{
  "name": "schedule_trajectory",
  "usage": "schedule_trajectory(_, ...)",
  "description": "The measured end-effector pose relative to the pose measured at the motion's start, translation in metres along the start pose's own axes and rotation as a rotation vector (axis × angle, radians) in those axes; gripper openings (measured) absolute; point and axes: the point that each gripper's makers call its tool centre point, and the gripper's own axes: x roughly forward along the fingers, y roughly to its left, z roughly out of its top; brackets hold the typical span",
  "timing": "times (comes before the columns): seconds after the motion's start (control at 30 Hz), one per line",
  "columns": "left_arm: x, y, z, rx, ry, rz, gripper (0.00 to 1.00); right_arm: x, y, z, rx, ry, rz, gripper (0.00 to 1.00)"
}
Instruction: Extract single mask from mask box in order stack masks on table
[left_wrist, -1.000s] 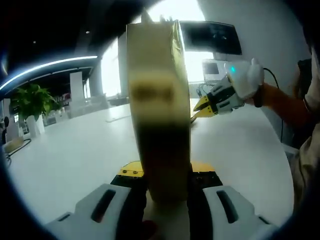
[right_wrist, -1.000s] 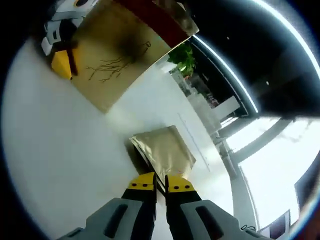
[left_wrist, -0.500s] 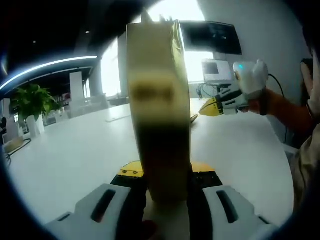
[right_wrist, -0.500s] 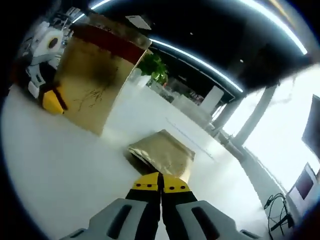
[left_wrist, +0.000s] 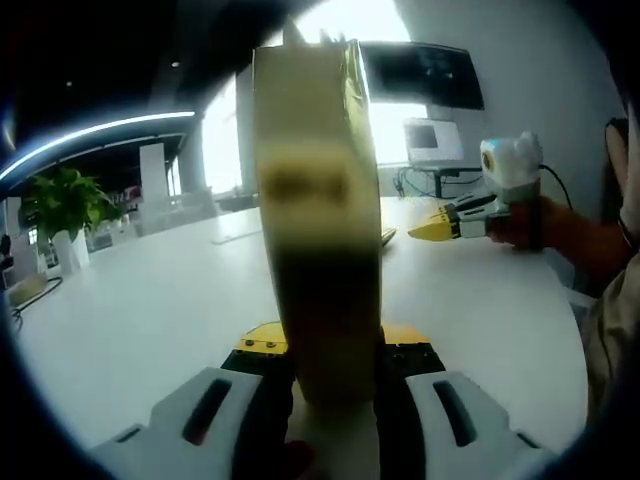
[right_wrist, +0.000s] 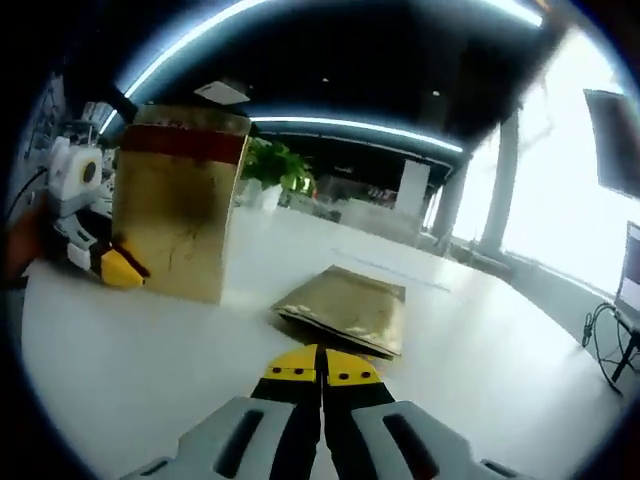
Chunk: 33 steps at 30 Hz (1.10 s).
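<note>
Your left gripper (left_wrist: 330, 350) holds the mask box (left_wrist: 318, 220). Its jaws squeeze the box from both sides, right at the bottom of the box. The box is tall and gold, and in the left gripper view it stands straight up and looks blurry because it is so close. In the right gripper view the mask box (right_wrist: 178, 205) stands on the white tabletop (right_wrist: 480, 340), with a dark red band across its top. The left gripper (right_wrist: 112, 268) sits low at the box's left side, with its yellow tip touching the box.

Your right gripper (right_wrist: 321, 368) has its jaws pressed together, and nothing is between them. A flat gold mask packet (right_wrist: 352, 309) lies on the tabletop just past those yellow tips, to the right of the mask box and apart from it. I cannot tell if it is one packet or more stacked together.

In the left gripper view, your right gripper (left_wrist: 440, 226) floats above the tabletop (left_wrist: 150, 300) to the right of the mask box. Its yellow tips point toward the box and are shut tight. Your hand (left_wrist: 530, 220) holds it from behind.

A green plant (left_wrist: 62, 200) stands far off to the left of the mask box. A dark screen (left_wrist: 420, 75) hangs on the wall to the right of the box's top.
</note>
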Motion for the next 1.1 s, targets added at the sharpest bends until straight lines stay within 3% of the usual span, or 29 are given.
schedule_trajectory(0.37, 0.0, 0.003, -0.001, 0.003, 0.0, 0.0, 0.21, -0.003, 0.004, 0.004, 0.036, -0.045, 0.037, 0.0)
schedule_trajectory(0.8, -0.001, 0.001, 0.0, 0.005, 0.0, -0.001, 0.21, -0.004, 0.01, 0.008, -0.015, -0.085, 0.068, 0.0)
schedule_trajectory(1.1, 0.0, 0.001, -0.001, 0.005, 0.004, -0.001, 0.21, -0.003, 0.005, 0.007, -0.03, -0.085, 0.045, 0.0)
